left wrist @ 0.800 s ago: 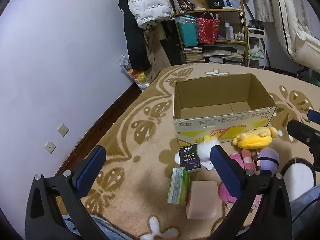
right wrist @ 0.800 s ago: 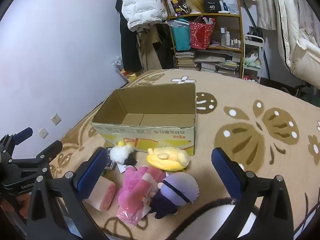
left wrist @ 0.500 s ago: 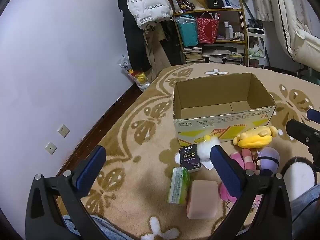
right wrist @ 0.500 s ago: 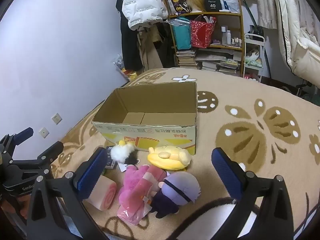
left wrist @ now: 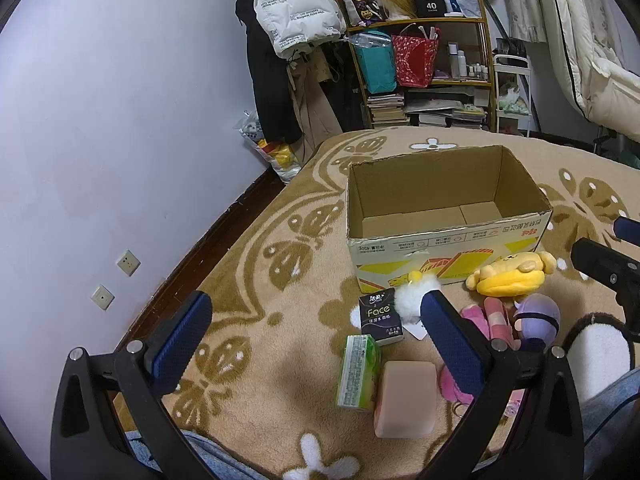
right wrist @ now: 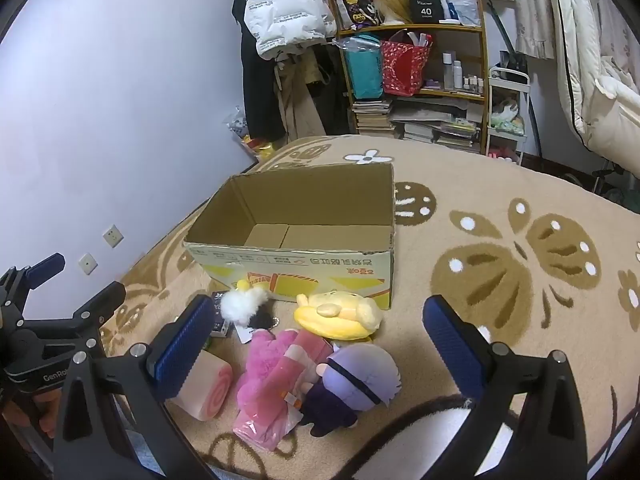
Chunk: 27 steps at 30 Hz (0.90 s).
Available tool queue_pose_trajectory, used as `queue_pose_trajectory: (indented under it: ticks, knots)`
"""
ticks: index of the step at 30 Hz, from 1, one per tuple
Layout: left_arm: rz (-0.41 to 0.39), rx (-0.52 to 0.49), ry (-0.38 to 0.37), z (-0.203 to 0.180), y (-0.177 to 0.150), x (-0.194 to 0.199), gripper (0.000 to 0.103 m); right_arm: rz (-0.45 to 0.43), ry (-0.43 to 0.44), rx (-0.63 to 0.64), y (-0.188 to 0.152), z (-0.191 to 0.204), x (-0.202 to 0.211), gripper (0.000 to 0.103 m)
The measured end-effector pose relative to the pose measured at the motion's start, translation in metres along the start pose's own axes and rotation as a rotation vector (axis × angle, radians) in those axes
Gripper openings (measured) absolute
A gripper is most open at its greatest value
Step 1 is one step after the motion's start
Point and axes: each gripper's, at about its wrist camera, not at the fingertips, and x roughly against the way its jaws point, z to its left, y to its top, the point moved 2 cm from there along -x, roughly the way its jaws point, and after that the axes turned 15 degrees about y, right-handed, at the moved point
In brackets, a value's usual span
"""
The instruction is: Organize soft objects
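An open cardboard box [left wrist: 436, 240] [right wrist: 296, 272] stands on the patterned carpet with nothing inside. In front of it lie a yellow plush [left wrist: 510, 274] [right wrist: 340, 314], a purple-headed doll [left wrist: 536, 320] [right wrist: 352, 380], a pink plush in plastic wrap [right wrist: 276, 376], a white fluffy toy [left wrist: 412, 300] [right wrist: 242, 302], a pink roll-cake squishy [left wrist: 406, 398] [right wrist: 208, 392], a black tissue pack [left wrist: 380, 318] and a green tissue pack [left wrist: 356, 372]. My left gripper [left wrist: 312, 334] hovers open above the carpet left of the pile. My right gripper [right wrist: 316, 338] hangs open above the plush toys, holding nothing.
A lilac wall with two sockets [left wrist: 128, 262] runs along the left. A cluttered shelf [left wrist: 424, 76] with bags, books and hanging coats stands behind the box. A black-and-white furry thing [left wrist: 596, 344] lies at the right. Denim-clad knees [left wrist: 200, 456] show at the bottom.
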Motion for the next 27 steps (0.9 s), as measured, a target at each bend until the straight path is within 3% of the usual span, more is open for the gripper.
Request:
queue_pose_trajectory:
  ticks: [27]
  knots:
    - [-0.002, -0.003, 0.005, -0.0011, 0.0001, 0.0023, 0.103, 0.004, 0.000, -0.001, -0.0007, -0.0008, -0.0017, 0.103]
